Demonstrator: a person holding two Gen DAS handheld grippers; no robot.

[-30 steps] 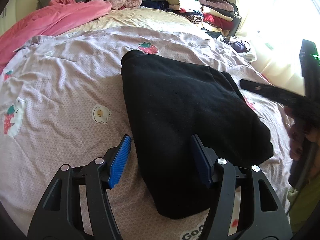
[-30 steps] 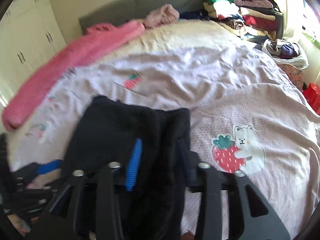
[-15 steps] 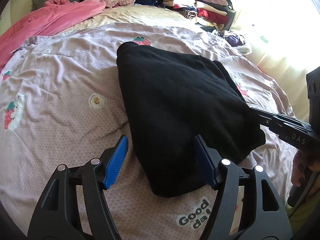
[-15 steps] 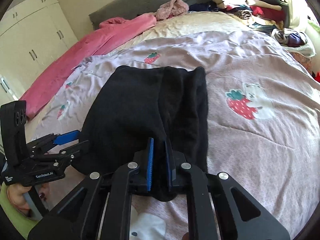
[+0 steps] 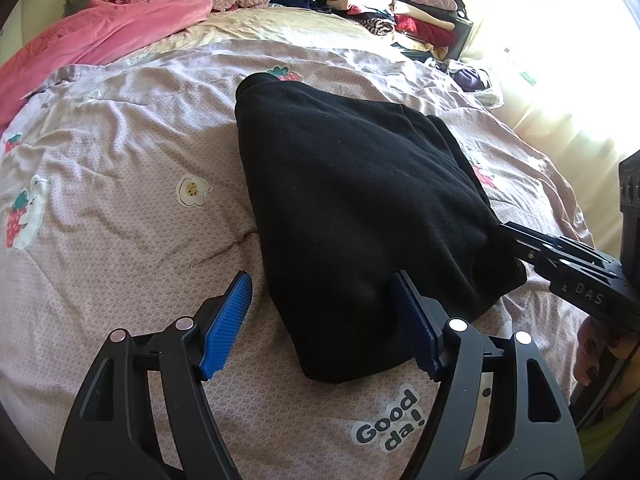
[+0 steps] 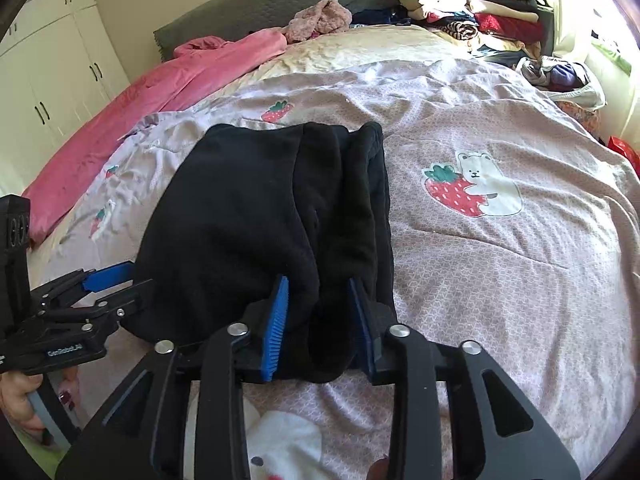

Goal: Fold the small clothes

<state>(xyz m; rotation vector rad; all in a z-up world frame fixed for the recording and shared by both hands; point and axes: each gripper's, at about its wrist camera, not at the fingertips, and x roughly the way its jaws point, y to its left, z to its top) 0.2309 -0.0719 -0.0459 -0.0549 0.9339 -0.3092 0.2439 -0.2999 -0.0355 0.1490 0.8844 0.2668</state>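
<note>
A black folded garment [image 5: 352, 208] lies on the lilac printed bedspread [image 5: 120, 184]; it also shows in the right wrist view [image 6: 256, 224]. My left gripper [image 5: 324, 324] is open, its blue pads either side of the garment's near corner. My right gripper [image 6: 320, 324] is open, its pads straddling the garment's near right edge, with black cloth between them. The right gripper also shows at the right of the left wrist view [image 5: 516, 240]. The left gripper also shows at the left of the right wrist view [image 6: 120, 280].
A pink blanket [image 5: 100, 36] lies along the far left of the bed. A stack of folded clothes [image 5: 392, 8] sits at the far right by the bright window. White cupboards [image 6: 52, 80] stand to the left. A bag of clothes [image 6: 568, 76] lies beside the bed.
My right gripper was shut on the garment's edge half a second ago and has opened. The garment has settled flat on the bed. My left gripper has stayed open at the near corner.
</note>
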